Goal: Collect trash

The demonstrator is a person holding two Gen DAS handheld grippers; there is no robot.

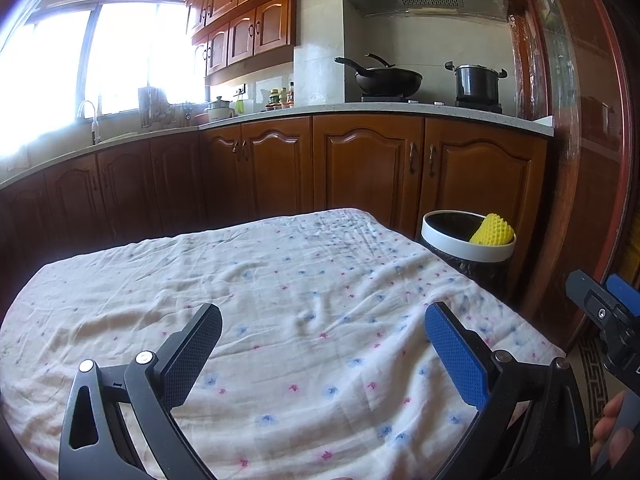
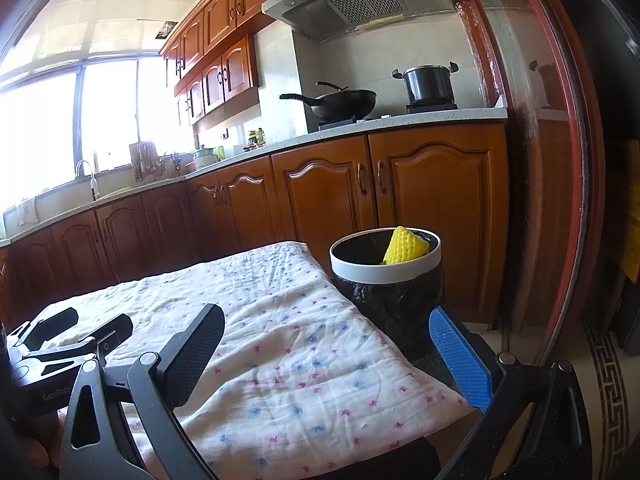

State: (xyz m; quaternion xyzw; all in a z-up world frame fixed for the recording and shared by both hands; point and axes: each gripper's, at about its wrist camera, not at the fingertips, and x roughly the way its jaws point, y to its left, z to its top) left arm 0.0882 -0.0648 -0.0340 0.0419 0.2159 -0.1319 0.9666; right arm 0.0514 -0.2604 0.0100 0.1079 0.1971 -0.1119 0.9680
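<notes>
A round bin with a white rim and black liner stands on the floor past the table's right side. A yellow foam fruit net pokes out of it. My left gripper hovers open over the cloth-covered table with nothing between its fingers. My right gripper is open and empty over the table's right corner, short of the bin. Each gripper shows in the other's view: the right one at the right edge, the left one at the left.
Wooden base cabinets and a countertop run behind the table, bearing a wok, a pot and a sink tap. A red-framed glass door stands right of the bin. A person's fingers hold the right gripper.
</notes>
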